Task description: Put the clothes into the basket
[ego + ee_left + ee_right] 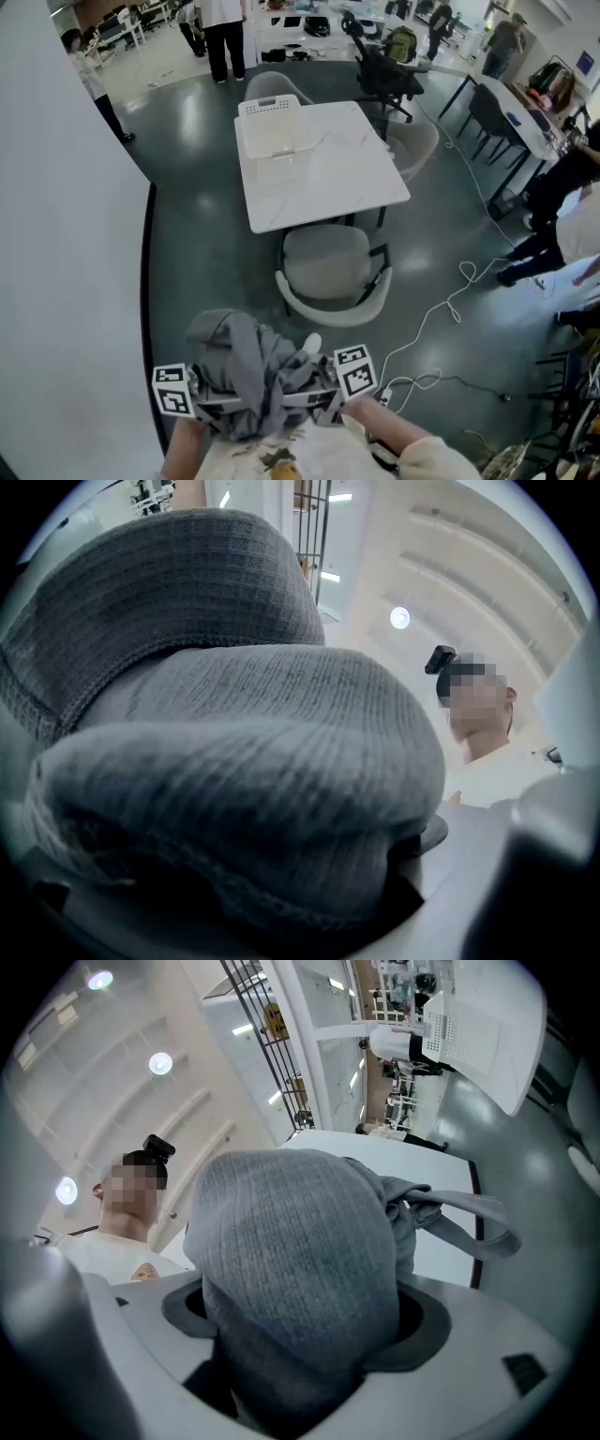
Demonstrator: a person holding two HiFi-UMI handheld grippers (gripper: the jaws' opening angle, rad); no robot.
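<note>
A grey knit garment hangs bunched between my two grippers, close to my body at the bottom of the head view. My left gripper and right gripper are both shut on it, side by side. In the left gripper view the garment fills nearly the whole frame and hides the jaws. Seen from the right gripper view, the cloth bulges up out of the closed jaws, a loose strap trailing right. The white basket stands on the far left part of the white table, well ahead of me.
A grey chair stands between me and the table, another chair behind it. A white wall runs along the left. A white cable lies on the dark floor to the right. People stand at the right edge and far back.
</note>
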